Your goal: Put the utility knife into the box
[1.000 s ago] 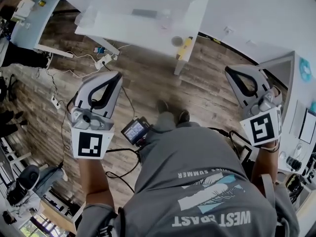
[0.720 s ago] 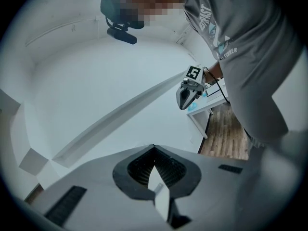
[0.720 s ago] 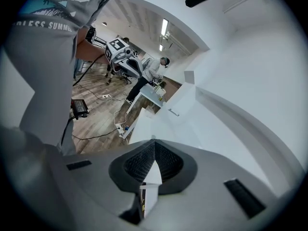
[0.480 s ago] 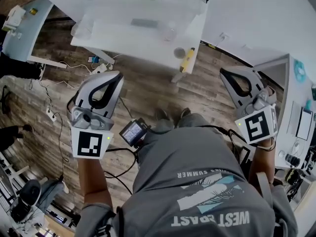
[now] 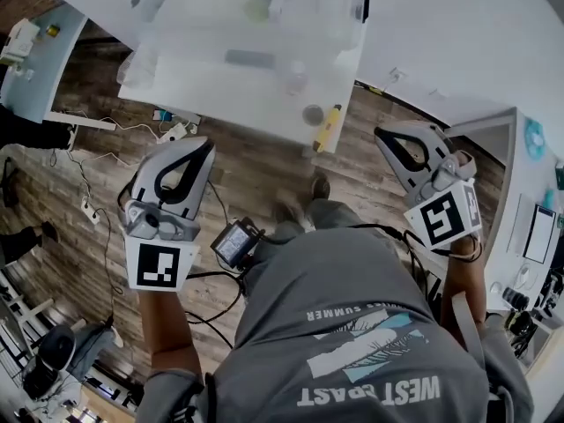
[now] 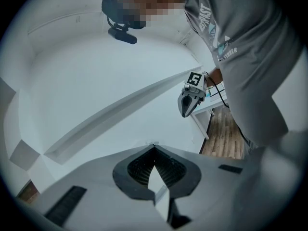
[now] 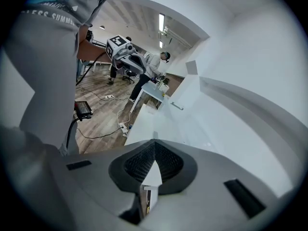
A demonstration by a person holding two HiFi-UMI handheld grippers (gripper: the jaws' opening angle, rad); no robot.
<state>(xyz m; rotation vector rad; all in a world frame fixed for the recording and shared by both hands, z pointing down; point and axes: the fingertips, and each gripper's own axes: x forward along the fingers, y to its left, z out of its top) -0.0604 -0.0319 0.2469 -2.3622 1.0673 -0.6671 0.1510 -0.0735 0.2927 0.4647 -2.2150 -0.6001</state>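
Easy to lose the utility knife over the edge from here: lies at the very near corner of the white desk, just beside a small grey round thing, so could be knocked down to the floor by any glancing contact. Holds nothing yet. Carries the left gripper and the right gripper short of the desk and apart from the knife, each with fingers pressed together and empty. Must spread one pair before closing in, otherwise would only push the knife along or off. Might also pinch such a slim handle off-centre and let it swing or slip on the way to the box, set farther back on the desk, clear-walled, contents hard to make out. Cannot tell blade out or in; worth treating as out. Could clip the box wall on the way over and shift it. Could catch a foot on the power strip lying on the floor by the desk leg. Otherwise a bright workroom: wooden plank floor, plain white walls, a second desk at the left, a third desk with clutter at the right, and, far off in the right gripper view, another person standing.
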